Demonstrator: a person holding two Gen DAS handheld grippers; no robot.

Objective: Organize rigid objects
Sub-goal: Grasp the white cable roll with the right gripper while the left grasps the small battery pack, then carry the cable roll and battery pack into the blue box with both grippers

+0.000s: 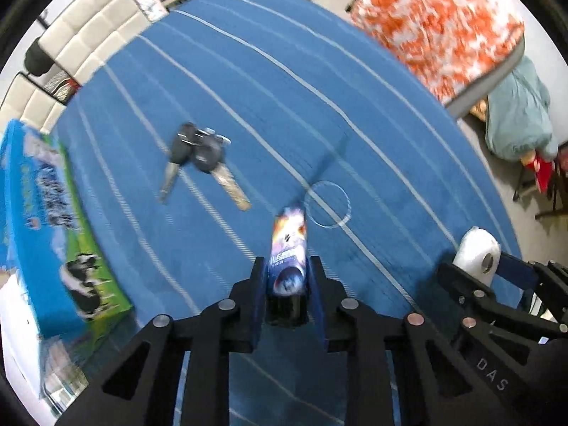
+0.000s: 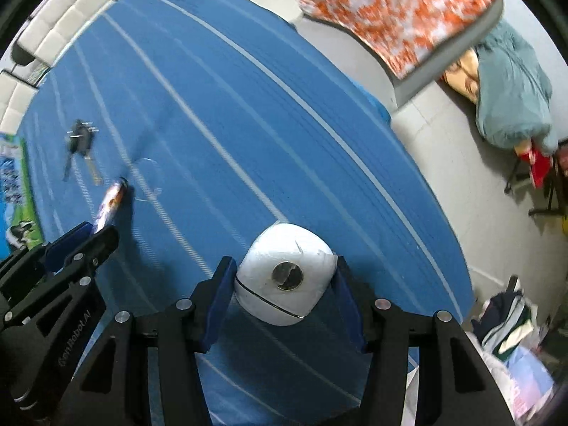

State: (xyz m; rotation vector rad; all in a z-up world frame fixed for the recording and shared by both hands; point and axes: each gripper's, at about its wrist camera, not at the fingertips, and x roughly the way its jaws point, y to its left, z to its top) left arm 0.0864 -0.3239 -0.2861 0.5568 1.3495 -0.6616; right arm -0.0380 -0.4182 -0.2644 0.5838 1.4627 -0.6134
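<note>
My left gripper (image 1: 288,273) is shut on a slim colourful printed stick-shaped pack (image 1: 289,248), held above the blue striped table (image 1: 355,88); it also shows in the right wrist view (image 2: 108,206). My right gripper (image 2: 284,277) is shut on a white rounded case (image 2: 287,273) with a round metal disc on its face; the case also shows in the left wrist view (image 1: 477,252). Two black car keys (image 1: 202,156) lie on the cloth ahead and left of the left gripper; they also show in the right wrist view (image 2: 81,142).
A blue and green milk carton box (image 1: 49,220) stands at the table's left edge. White chairs (image 1: 88,32) stand beyond the far left edge. An orange-and-white cushion (image 1: 436,25) sits off the right side. A white circle mark (image 1: 326,204) is on the cloth.
</note>
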